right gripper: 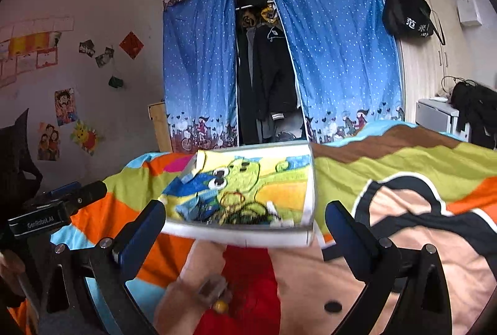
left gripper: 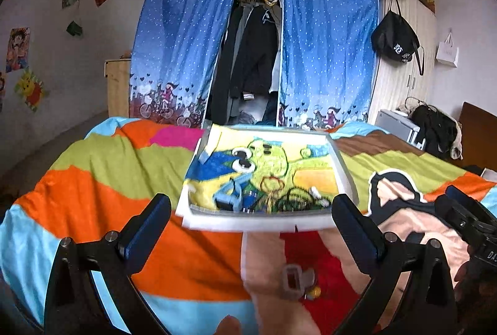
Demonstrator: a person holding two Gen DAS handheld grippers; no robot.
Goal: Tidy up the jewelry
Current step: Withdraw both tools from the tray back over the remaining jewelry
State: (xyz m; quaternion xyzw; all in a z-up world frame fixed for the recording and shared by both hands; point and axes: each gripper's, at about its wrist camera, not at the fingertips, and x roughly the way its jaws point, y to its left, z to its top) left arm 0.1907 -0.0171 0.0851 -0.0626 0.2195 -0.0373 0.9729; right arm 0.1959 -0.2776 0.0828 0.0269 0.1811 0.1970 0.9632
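Note:
A white tray (left gripper: 257, 221) lined with a cartoon towel lies on the bed; it also shows in the right wrist view (right gripper: 245, 237). Tangled jewelry (left gripper: 279, 195) lies at its near edge: dark strings, a red-orange loop and blue pieces, blurred in the right wrist view (right gripper: 236, 210). A small clear box with a yellow bead (left gripper: 295, 280) lies on the blanket in front of the tray, also seen from the right (right gripper: 216, 293). My left gripper (left gripper: 251, 217) is open and empty just before the tray. My right gripper (right gripper: 245, 223) is open and empty, also before the tray.
The bed carries a bright cartoon blanket (left gripper: 108, 179). Behind it stands a wardrobe with blue curtains (left gripper: 186, 39) and hanging clothes. A black bag (left gripper: 396, 39) hangs on a wooden cabinet at right. Posters cover the left wall.

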